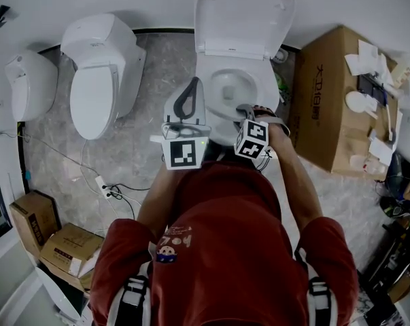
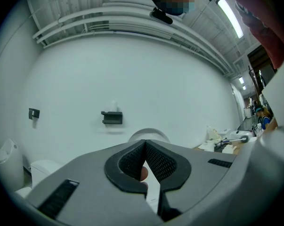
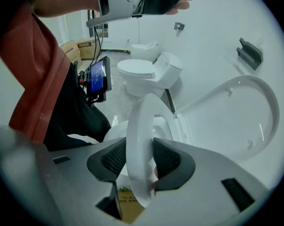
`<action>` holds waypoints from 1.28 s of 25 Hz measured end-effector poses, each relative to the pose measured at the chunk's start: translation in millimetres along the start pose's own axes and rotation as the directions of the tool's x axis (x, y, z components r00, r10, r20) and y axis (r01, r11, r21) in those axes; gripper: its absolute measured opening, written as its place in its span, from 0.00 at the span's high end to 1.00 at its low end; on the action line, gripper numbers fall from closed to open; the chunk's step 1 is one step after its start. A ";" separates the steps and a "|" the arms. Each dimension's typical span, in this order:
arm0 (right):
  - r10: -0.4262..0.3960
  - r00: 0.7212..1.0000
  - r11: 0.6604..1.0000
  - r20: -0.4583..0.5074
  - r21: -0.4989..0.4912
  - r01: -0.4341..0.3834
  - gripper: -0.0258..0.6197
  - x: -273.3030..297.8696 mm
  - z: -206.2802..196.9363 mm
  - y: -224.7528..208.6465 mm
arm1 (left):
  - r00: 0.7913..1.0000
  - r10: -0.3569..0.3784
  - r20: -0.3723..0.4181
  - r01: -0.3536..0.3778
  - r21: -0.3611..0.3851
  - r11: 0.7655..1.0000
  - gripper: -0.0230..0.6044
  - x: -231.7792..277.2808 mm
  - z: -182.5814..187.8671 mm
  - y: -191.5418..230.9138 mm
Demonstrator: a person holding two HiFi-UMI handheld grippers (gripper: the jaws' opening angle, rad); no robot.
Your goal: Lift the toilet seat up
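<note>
The toilet (image 1: 259, 80) stands at the top middle of the head view, its lid (image 1: 242, 12) raised against the wall. In the right gripper view the white seat ring (image 3: 138, 126) is tilted up off the bowl and seen edge-on. It runs between the jaws of my right gripper (image 3: 139, 159), and both pads press on it. The raised lid (image 3: 240, 112) lies behind it. My left gripper (image 2: 144, 145) points level at the white wall, its tips touching with nothing held. Seen from above, the left gripper (image 1: 191, 90) hangs left of the bowl and the right gripper (image 1: 247, 113) at the bowl's front rim.
A second toilet (image 1: 99, 80) and a wall fixture (image 1: 28, 83) stand to the left. A large cardboard box (image 1: 334, 100) with clutter on it sits close on the right. A power strip and cables (image 1: 104, 187) lie on the floor, with smaller boxes (image 1: 55, 240) at lower left.
</note>
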State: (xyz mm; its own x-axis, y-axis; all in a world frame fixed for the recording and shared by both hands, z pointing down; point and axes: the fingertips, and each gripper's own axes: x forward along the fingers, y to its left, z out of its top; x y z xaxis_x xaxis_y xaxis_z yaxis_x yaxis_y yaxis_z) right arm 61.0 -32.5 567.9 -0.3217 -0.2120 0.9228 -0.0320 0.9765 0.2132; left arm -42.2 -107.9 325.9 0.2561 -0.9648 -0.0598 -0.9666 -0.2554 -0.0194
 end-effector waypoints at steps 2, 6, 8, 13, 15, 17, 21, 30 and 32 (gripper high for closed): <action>-0.006 1.000 1.000 0.004 -0.005 0.006 0.71 -4.9 1.3 -7.8 | 1.000 0.000 -0.006 0.000 0.001 1.000 0.95 1.5 0.6 -0.2; -0.031 0.999 0.999 0.010 -0.023 0.031 0.73 -14.4 8.9 -24.5 | 1.000 0.001 -0.005 -0.001 -0.001 1.000 0.95 3.5 1.5 2.5; -0.032 0.999 0.999 0.013 -0.028 0.032 0.73 -17.8 10.5 -30.9 | 1.000 0.002 -0.005 -0.002 0.001 1.000 0.95 5.8 1.2 2.5; -0.051 0.999 0.997 0.014 -0.049 0.051 0.75 -28.1 14.7 -51.7 | 1.000 0.002 -0.007 -0.002 0.001 1.000 0.95 10.7 0.9 3.0; -0.064 0.998 0.996 0.015 -0.058 0.064 0.76 -32.4 17.3 -60.3 | 1.000 0.006 -0.012 -0.006 0.004 1.000 0.95 11.8 1.2 5.4; -0.081 0.997 0.994 0.016 -0.068 0.082 0.77 -36.3 18.2 -68.7 | 1.000 0.008 -0.011 -0.008 0.009 1.000 0.95 14.0 2.3 6.5; -0.100 0.995 0.992 0.018 -0.078 0.101 0.77 -40.6 19.8 -80.0 | 1.000 0.014 -0.006 -0.014 0.010 1.000 0.95 17.7 4.9 9.4; -0.160 0.987 0.981 0.015 -0.112 0.161 0.79 -49.0 23.9 -106.8 | 1.000 0.027 0.007 -0.027 0.001 1.000 0.95 25.1 11.4 15.0; -0.174 0.985 0.977 0.013 -0.122 0.175 0.79 -51.0 25.0 -114.5 | 1.000 0.028 0.007 -0.028 0.002 1.000 0.95 27.2 12.5 15.5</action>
State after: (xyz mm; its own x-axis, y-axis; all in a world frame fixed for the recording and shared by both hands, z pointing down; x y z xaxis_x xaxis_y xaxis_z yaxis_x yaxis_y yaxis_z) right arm 57.4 -132.6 488.4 -0.3235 -0.3786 0.8672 0.0276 0.9123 0.4086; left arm -50.2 -137.2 311.5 0.2294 -0.9710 -0.0673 -0.9733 -0.2285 -0.0199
